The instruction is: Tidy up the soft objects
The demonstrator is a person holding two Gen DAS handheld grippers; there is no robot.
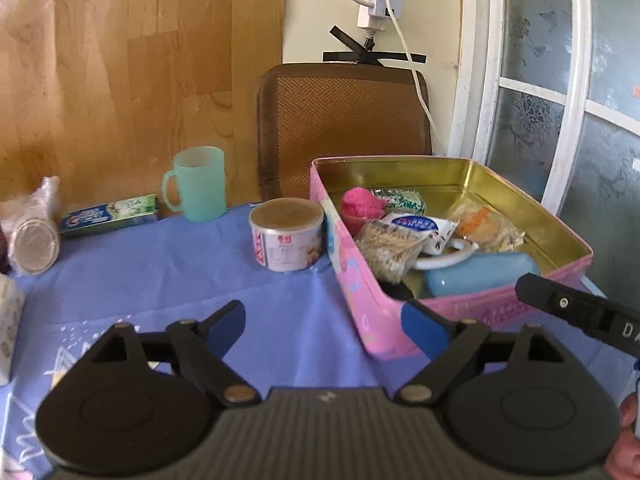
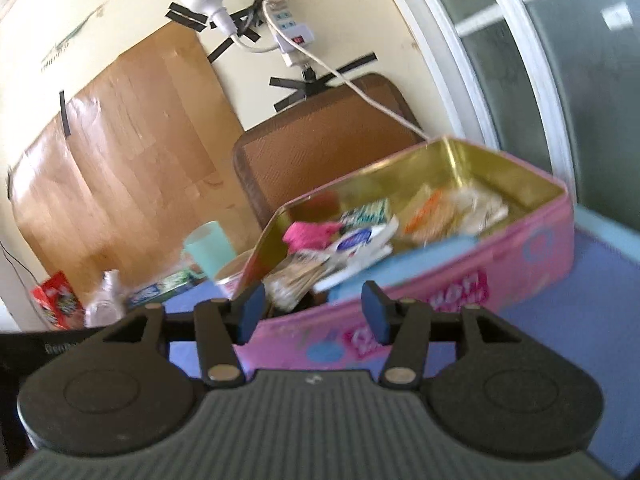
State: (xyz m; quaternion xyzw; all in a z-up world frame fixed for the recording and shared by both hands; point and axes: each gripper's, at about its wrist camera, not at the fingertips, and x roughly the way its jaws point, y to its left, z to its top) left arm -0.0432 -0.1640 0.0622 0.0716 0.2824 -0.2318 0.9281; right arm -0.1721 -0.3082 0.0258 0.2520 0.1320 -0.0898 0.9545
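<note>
Closest in the left wrist view, the left gripper [image 1: 324, 330] has its two blue-padded fingers spread wide, nothing between them, above the blue tablecloth [image 1: 168, 264] just short of the near corner of the pink rectangular tin box [image 1: 360, 300]. The right gripper [image 2: 314, 312] has its jaws apart too, less widely, nothing gripped, facing the tin's long pink side.

The soft things lie inside the gold-lined tin: one bright pink fuzzy bundle [image 1: 360, 206] by the left wall, one beige woven pad [image 1: 390, 248] nearer the front, one white packet with a blue label [image 1: 418, 226], one green-and-white packet [image 1: 400, 199] behind it, one clear bag with orange print [image 1: 486, 226] toward the right wall, and one pale blue oblong case [image 1: 480, 274] along the near wall.

Only the left view shows the black tip of the other tool [image 1: 576, 312] at the right edge. Left of the tin stands one round can with a red-and-white label [image 1: 286, 240], then one mint-green plastic mug [image 1: 198, 184], one long toothpaste box [image 1: 110, 214] and one sleeve of stacked cups in clear wrap [image 1: 36, 236] at the cloth's far left edge.

The right view, blurred, adds one red printed packet [image 2: 56, 300] by the wall, possibly a snack bag. Behind everything one brown woven chair back [image 1: 344, 128] leans at the wall, under one white power strip [image 1: 372, 4].
</note>
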